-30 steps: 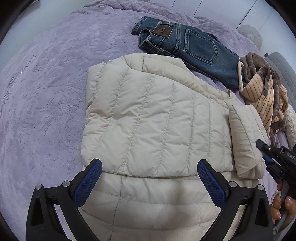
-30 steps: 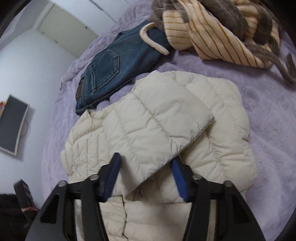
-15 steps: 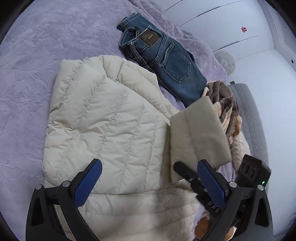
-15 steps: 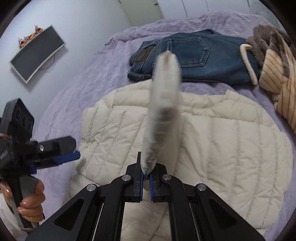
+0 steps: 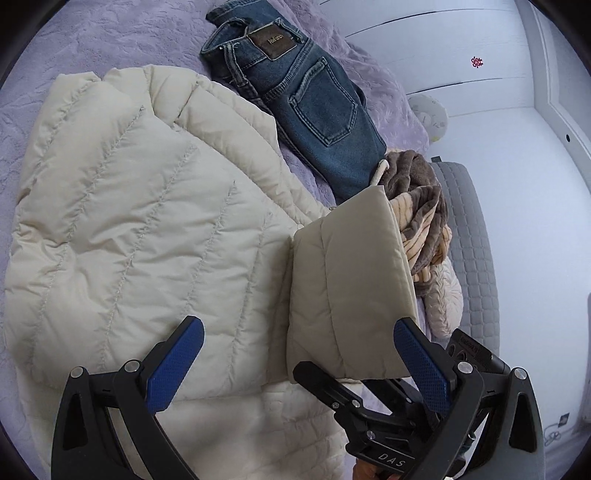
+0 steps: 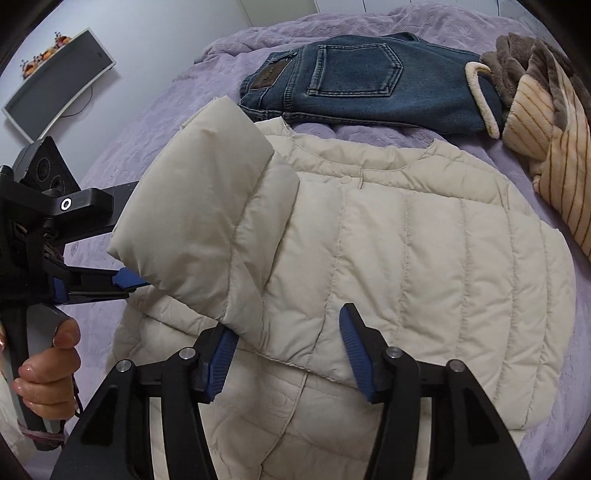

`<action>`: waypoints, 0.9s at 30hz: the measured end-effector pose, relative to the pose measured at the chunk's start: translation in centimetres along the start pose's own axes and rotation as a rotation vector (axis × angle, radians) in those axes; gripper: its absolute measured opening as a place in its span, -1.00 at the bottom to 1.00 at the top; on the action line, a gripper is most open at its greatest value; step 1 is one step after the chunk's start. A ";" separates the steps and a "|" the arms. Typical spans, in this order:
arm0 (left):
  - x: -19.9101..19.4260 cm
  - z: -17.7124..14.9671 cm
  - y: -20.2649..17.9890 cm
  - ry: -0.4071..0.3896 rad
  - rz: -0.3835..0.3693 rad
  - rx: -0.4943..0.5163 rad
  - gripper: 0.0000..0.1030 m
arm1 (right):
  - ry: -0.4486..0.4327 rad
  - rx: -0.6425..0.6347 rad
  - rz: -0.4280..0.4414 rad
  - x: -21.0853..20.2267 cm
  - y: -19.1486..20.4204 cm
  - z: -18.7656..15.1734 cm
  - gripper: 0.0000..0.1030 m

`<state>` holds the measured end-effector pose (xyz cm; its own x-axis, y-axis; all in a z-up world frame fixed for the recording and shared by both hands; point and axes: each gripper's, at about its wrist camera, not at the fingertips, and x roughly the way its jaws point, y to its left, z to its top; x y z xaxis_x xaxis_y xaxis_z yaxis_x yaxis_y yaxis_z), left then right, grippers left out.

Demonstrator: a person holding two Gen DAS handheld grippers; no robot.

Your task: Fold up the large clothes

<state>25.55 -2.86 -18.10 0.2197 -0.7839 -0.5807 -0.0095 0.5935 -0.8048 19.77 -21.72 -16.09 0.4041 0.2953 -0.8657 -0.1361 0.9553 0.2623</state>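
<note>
Both grippers hover over a cream quilted jacket (image 6: pixel 424 251) spread across a purple bedspread (image 5: pixel 110 33). The right gripper (image 6: pixel 288 350) is letting go, its jaws opening, with the folded sleeve (image 6: pixel 207 221) draped against its left blue pad and nothing pinched between the two. The left gripper (image 5: pixel 295 365) stands wide apart and empty above the jacket's lower half; in the left wrist view the same sleeve hangs just inside its right finger, and the right gripper's black frame crosses beneath it. A hand (image 6: pixel 48 380) grips the left tool's handle at the edge of the right wrist view. Beyond the jacket's collar lie folded blue jeans (image 6: pixel 354 81), touching the jacket's far edge. Beside them sits a heap of brown and tan striped fleece (image 6: pixel 546 122), near the jacket's shoulder. A grey quilted cushion (image 5: pixel 472 236) runs along the bed's side, and a dark screen (image 6: pixel 55 77) hangs on the pale wall.
</note>
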 end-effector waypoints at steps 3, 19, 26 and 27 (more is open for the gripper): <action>0.1 0.2 0.0 0.012 0.012 0.003 1.00 | -0.019 0.009 0.020 -0.5 -0.1 -0.1 0.15; 2.0 0.8 0.8 0.032 0.033 -0.019 0.97 | -0.020 0.167 -0.016 -5.3 -5.6 -6.0 0.15; 1.9 0.7 -0.2 0.028 0.195 0.082 -0.56 | -0.007 0.198 -0.015 -5.4 -6.2 -6.9 0.15; 1.6 0.7 0.0 0.016 0.204 0.088 -0.68 | -0.008 0.199 -0.016 -5.4 -6.3 -6.9 0.15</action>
<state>26.55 -3.97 -18.93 0.2067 -0.6484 -0.7327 0.0329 0.7531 -0.6571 12.14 -29.41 -16.00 0.4117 0.2792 -0.8675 0.0516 0.9432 0.3281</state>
